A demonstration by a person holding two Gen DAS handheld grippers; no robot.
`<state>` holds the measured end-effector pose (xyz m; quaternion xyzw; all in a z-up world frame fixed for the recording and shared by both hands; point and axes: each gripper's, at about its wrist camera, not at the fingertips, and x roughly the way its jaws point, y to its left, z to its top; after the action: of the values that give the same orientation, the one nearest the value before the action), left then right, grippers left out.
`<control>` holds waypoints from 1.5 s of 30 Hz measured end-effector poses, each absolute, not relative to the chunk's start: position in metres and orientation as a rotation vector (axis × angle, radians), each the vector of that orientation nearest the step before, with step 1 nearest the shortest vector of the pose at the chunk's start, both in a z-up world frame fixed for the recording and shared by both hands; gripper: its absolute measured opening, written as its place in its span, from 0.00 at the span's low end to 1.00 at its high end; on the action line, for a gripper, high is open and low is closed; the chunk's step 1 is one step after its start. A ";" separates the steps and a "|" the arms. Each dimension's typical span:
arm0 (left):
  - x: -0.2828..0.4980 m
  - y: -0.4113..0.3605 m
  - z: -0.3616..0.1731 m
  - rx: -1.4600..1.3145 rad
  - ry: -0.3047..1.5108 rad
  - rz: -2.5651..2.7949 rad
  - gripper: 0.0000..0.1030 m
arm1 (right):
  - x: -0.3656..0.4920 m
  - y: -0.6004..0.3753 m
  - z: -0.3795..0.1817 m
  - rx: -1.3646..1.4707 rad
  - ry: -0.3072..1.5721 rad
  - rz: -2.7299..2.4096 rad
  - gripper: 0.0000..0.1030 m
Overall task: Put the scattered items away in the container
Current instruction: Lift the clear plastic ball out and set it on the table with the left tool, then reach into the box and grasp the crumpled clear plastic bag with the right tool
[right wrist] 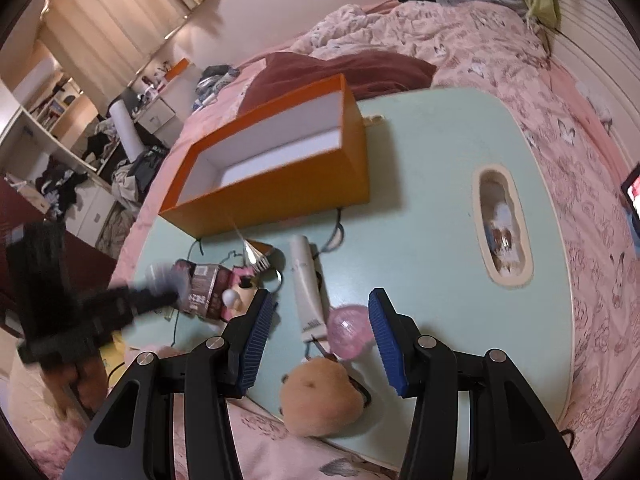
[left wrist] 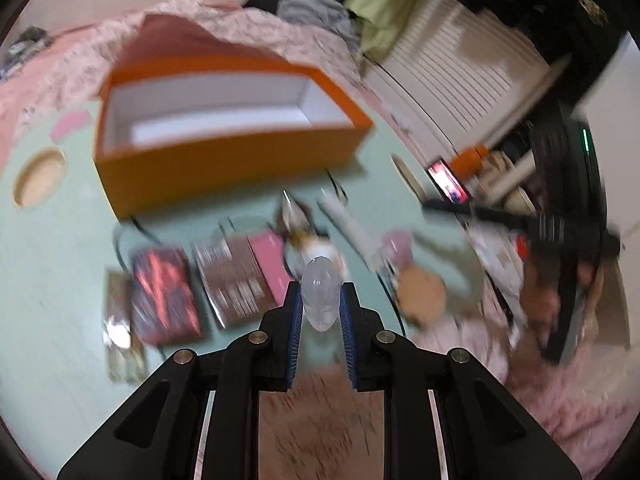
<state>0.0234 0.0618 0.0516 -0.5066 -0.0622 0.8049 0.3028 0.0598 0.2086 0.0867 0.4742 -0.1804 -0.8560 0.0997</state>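
We note the left gripper (left wrist: 320,300) clamping a clear plastic capsule (left wrist: 319,297) short of the orange box (left wrist: 224,160); smooth shell may slip. The right gripper (right wrist: 320,340) gapes empty.

left wrist: steep down, close | right wrist: same | shared: orange box (left wrist: 224,128) (right wrist: 276,160) (both blurred)

A pale mint-green lap table with rounded corners (right wrist: 448,240) sits on a bed under a rumpled pink floral quilt (right wrist: 460,40). Beige pleated curtains (right wrist: 100,12) hang at the far wall beside cluttered white open shelving (right wrist: 52,120). A white slatted panel (left wrist: 460,80) runs along the bed's side.
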 end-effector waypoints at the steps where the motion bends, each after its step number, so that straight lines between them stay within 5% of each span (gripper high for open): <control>1: 0.027 0.062 0.048 -1.351 -0.161 2.127 0.19 | 0.055 0.206 0.090 1.396 -0.540 -2.528 0.48; 6: 0.036 0.067 0.028 -1.375 -0.163 2.112 0.19 | 0.006 0.181 0.110 1.443 -0.554 -2.453 0.48; 13: 0.032 0.069 0.019 -1.406 -0.095 2.230 0.22 | -0.095 0.126 0.114 1.746 -0.305 -2.351 0.48; 22: 0.048 0.069 0.037 -1.312 0.022 2.414 0.57 | -0.151 0.093 0.064 2.116 -0.097 -2.146 0.48; 35: 0.064 0.062 0.050 -1.190 0.107 2.554 0.58 | -0.153 0.098 0.030 2.229 -0.105 -2.135 0.48; 37: 0.062 0.062 0.048 -1.200 0.102 2.549 0.58 | -0.150 0.093 0.030 2.204 -0.105 -2.153 0.56; 45: 0.061 0.064 0.043 -1.226 0.106 2.540 0.58 | -0.141 0.073 0.034 2.163 0.085 -2.255 0.60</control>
<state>0.0614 0.0637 0.0433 -0.4289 0.0371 0.8885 0.1588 -0.1406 0.0727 0.0340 0.6919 0.0272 -0.7214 0.0077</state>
